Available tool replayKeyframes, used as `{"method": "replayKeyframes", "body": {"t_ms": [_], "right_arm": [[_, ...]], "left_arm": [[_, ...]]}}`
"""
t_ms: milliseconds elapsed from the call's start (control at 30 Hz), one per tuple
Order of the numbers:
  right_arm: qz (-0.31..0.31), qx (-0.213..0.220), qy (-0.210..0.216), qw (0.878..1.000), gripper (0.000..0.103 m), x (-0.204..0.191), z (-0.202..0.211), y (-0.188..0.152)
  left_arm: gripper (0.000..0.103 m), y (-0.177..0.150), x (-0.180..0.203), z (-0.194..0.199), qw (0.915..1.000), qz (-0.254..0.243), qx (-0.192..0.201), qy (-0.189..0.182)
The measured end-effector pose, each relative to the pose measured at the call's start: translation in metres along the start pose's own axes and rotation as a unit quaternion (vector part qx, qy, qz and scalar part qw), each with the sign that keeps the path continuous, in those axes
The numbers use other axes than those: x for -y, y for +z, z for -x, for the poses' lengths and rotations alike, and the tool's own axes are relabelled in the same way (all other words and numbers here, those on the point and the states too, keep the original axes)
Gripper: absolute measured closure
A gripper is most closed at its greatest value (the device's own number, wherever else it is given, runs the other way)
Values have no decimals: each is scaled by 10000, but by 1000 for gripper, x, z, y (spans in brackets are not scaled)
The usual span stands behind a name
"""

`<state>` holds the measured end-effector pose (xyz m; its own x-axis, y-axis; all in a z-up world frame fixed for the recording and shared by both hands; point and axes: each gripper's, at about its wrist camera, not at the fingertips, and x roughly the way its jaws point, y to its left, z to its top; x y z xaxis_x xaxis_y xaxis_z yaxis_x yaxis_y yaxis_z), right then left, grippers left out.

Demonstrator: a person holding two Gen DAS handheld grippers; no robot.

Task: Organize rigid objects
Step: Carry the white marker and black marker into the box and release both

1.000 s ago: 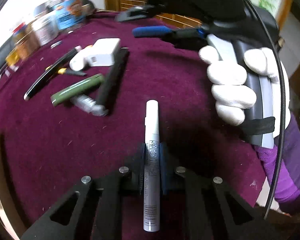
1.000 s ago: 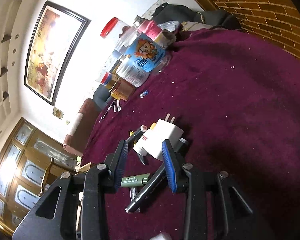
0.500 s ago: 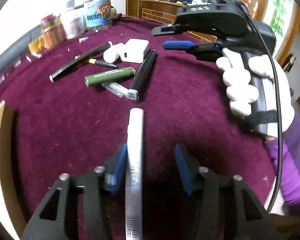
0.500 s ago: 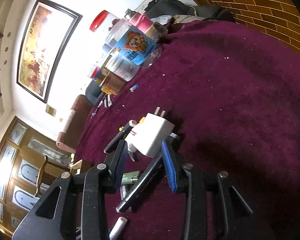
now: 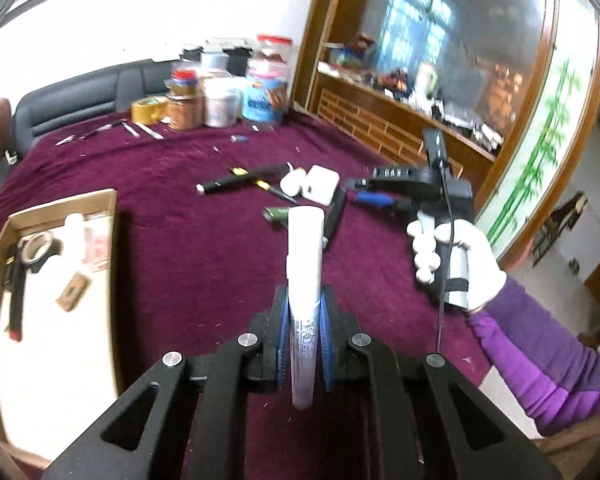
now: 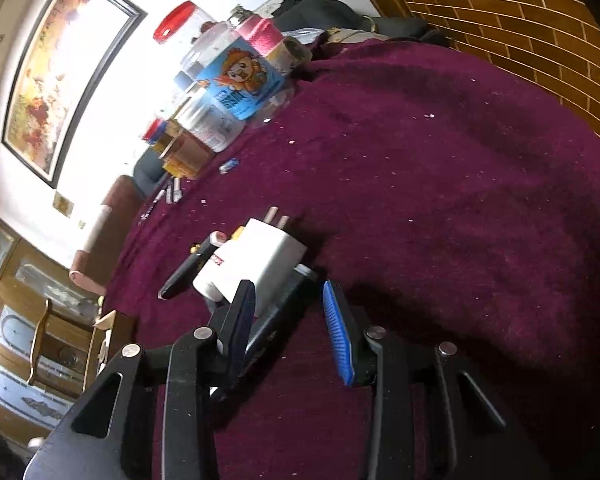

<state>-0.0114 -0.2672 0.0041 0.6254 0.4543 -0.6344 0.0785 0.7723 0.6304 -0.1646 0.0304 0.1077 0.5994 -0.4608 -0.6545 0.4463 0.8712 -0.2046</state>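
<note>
The maroon tablecloth (image 5: 172,240) carries a cardboard box (image 5: 4,248) at its left edge. The left gripper (image 5: 305,344) pinches a white paint marker (image 5: 305,264) lifted clear of the cloth; carrying it level and setting it lengthwise in the box seems wise. The right gripper (image 6: 290,320) stands spread over a black pen (image 6: 276,312) beside the white charger (image 6: 260,264).
</note>
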Motion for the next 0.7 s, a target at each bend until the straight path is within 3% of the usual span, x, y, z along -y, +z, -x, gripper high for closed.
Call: {"method": "replayKeyframes", "body": {"t_ms": [67,167,233,300,433,700], "right_arm": [[-74,-166,186,9997,70,-7,-1,-5],[151,-338,-9,9993,70,-26,-7,-17],[265,-458,-369,9979,71,-36,-18,-23],[374,-332,-683,9964,77,-43,-21,-24],[469,-218,-1119,9924,80,-53,-28,-23],[779,-241,-1410,9866,88,-59,-26,-23]], "left_arm": [[92,1,-10,8,9999,88,95,4],[92,2,-24,22,9992,261,286,-22],[92,0,-35,35,9982,403,445,-77],[92,-1,-43,44,9971,514,553,-83],[92,-7,-64,67,9940,793,742,-92],[92,-25,-103,104,9866,1252,1026,199]]}}
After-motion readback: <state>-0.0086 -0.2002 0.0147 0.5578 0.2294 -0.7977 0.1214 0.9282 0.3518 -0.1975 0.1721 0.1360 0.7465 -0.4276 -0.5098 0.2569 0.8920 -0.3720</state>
